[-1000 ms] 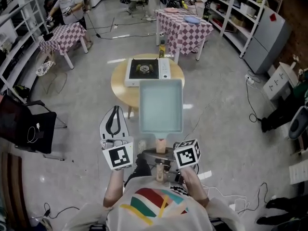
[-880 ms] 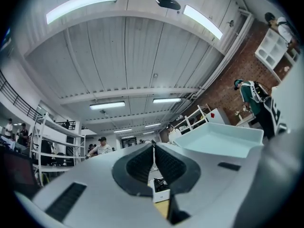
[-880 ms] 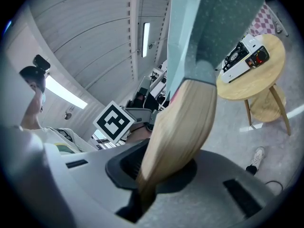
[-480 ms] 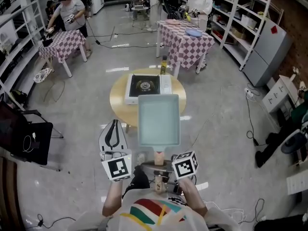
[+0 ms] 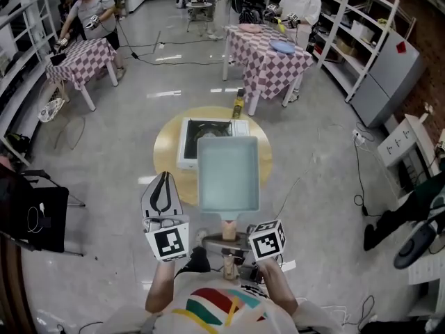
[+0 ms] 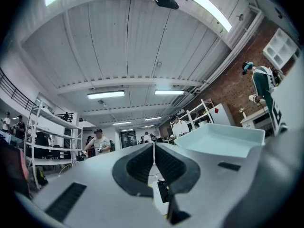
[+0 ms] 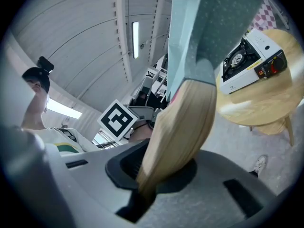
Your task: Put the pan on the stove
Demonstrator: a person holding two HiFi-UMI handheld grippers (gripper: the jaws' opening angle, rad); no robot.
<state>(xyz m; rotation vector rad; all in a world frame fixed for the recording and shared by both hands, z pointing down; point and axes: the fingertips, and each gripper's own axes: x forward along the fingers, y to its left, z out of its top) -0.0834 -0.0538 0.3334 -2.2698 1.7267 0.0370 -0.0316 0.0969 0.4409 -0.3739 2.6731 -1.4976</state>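
Note:
A pale blue rectangular pan (image 5: 228, 172) with a wooden handle (image 5: 229, 229) is held up level in front of me. My right gripper (image 5: 234, 244) is shut on that handle (image 7: 183, 122). The pan's far edge covers the near part of the white portable stove (image 5: 207, 129), which stands on a round wooden table (image 5: 165, 145). The right gripper view shows the pan (image 7: 209, 27) from below, with the stove (image 7: 249, 61) beyond it. My left gripper (image 5: 162, 186) hangs to the left of the pan, shut and empty (image 6: 153, 148).
A bottle (image 5: 239, 104) stands at the table's far edge behind the stove. Checkered tables (image 5: 268, 51) (image 5: 76, 53) with people at them stand further back. Shelves line both walls. A black chair (image 5: 35, 211) is at the left, and cables lie on the floor at the right.
The pan and both grippers have come closer to the round table. The pan's far edge now overlaps the stove, where a second ago it stopped short of it.

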